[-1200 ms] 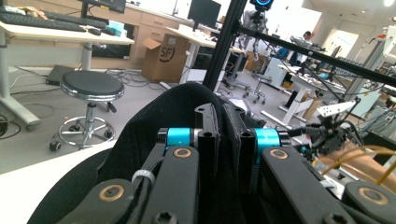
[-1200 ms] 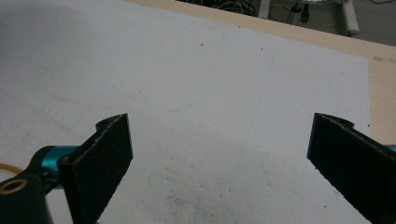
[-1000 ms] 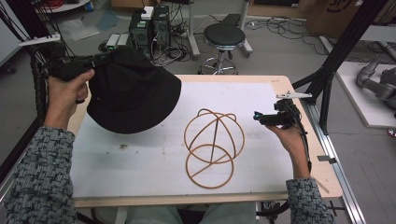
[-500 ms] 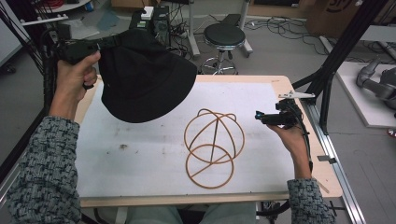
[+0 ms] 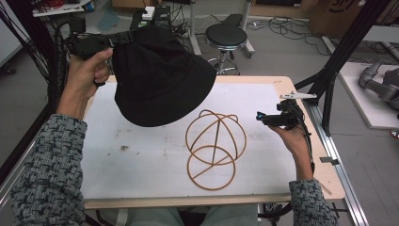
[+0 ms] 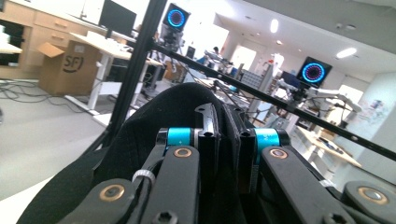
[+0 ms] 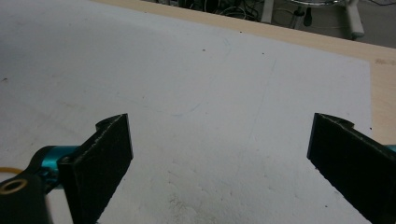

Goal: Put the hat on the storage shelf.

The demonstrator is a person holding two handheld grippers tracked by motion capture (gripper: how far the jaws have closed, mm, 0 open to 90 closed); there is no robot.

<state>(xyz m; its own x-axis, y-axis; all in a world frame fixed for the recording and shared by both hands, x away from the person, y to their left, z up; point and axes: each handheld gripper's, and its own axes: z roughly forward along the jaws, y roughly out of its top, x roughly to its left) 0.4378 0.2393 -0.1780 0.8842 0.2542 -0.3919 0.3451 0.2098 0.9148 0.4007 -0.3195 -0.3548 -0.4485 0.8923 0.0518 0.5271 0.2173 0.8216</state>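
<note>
The left gripper (image 5: 110,41) is being held up over the far left corner of the table (image 5: 263,84), and its fingers (image 6: 208,140) are pinching the brim of a black bucket hat (image 5: 160,80) between them; in the left gripper view the two black jaws are standing almost together with only the dark fabric (image 6: 135,135) squeezed in the narrow slot. The hat is hanging out to the right of those fingers, lifted clear of the white mat (image 5: 141,155), its crown sagging down and toward the person. Below and to the right of the hat, apart from it, a wire hat stand (image 5: 214,146) made of tan hoops is resting on the mat. The right gripper (image 5: 260,117) is hovering just beside the stand's right side, pointing at it without touching. In the right gripper view its fingers (image 7: 100,158) are standing spread wide with bare mat showing between them, and a sliver of tan hoop (image 7: 5,169) is peeking past the left finger.
</note>
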